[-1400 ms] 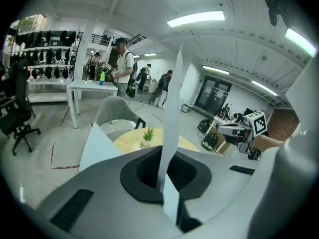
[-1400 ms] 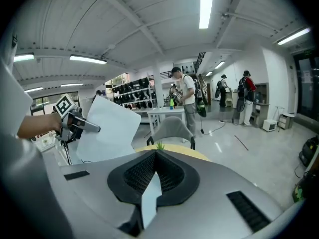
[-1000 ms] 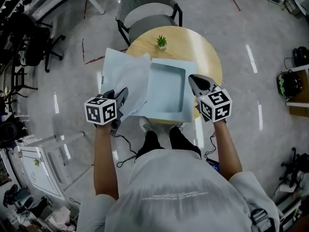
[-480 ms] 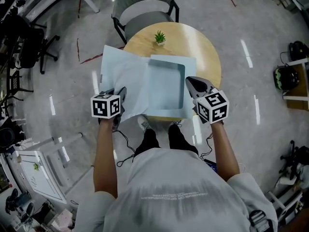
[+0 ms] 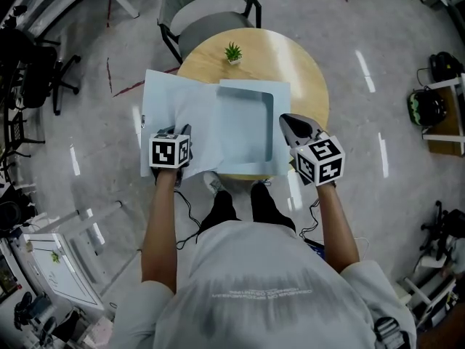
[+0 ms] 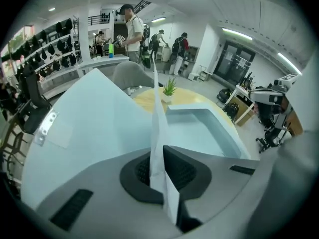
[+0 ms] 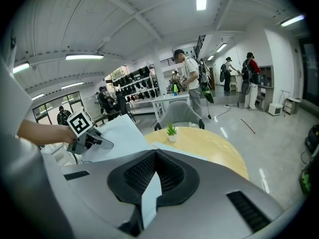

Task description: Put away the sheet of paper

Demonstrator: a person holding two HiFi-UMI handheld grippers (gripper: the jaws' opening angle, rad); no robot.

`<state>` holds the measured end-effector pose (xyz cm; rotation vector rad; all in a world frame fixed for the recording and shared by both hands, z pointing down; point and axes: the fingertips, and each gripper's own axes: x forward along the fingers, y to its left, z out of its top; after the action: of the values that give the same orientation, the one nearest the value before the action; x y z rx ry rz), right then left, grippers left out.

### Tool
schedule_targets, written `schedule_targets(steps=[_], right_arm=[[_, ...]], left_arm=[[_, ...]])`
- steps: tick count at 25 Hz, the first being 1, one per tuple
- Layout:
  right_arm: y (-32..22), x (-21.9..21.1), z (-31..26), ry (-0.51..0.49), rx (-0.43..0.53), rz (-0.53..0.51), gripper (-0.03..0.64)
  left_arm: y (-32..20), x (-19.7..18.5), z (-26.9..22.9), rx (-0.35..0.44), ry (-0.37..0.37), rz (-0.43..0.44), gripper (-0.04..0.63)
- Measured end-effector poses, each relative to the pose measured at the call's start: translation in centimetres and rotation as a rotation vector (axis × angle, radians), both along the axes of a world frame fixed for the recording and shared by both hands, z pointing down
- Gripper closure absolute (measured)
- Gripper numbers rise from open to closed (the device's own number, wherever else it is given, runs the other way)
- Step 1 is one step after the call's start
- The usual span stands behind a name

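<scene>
A pale blue folder (image 5: 247,126) lies open on the round wooden table (image 5: 309,71), its left flap (image 5: 163,100) hanging out past the table's left edge. My left gripper (image 5: 183,131) is at the flap's near edge, shut on a thin pale sheet (image 6: 155,128) that stands edge-on between the pads. Whether that sheet is loose paper or part of the flap I cannot tell. My right gripper (image 5: 287,120) is at the folder's right edge, shut on a thin pale edge (image 7: 151,193). In the right gripper view, the left gripper (image 7: 92,141) shows at the left.
A small potted plant (image 5: 232,52) stands at the table's far side, with a grey chair (image 5: 207,17) behind it. Black chairs (image 5: 33,71) stand at the far left. Several people stand at a counter (image 6: 99,61) in the background.
My left gripper has moved right, toward the folder, and the rumpled pale sheet it holds now lies flatter over the left flap. The right gripper has hardly moved.
</scene>
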<state>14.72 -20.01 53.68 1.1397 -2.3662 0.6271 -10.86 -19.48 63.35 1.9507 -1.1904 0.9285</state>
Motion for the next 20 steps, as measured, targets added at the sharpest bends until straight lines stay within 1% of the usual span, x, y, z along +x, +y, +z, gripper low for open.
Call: schedule_targets(steps=[4, 9, 15, 20], right_arm=[[-0.1, 0.3, 0.5, 0.004, -0.008, -0.001, 0.589], [-0.4, 1.1, 0.9, 0.013, -0.016, 0.003, 0.589], [-0.8, 2.6, 1.8, 0.012, -0.036, 0.035, 0.589], [-1.1, 3.1, 2.4, 0.015, -0.052, 0.049, 0.589]], left_arm=[[-1.0, 0.4, 1.4, -0.022, 0.002, 0.001, 0.577], [-1.9, 1.0, 2.4, -0.053, 0.027, 0.001, 0.577], [-2.4, 1.5, 3.9, -0.098, 0.002, -0.008, 0.577], [-2.7, 2.4, 5.7, -0.147, 0.016, 0.012, 0.577]])
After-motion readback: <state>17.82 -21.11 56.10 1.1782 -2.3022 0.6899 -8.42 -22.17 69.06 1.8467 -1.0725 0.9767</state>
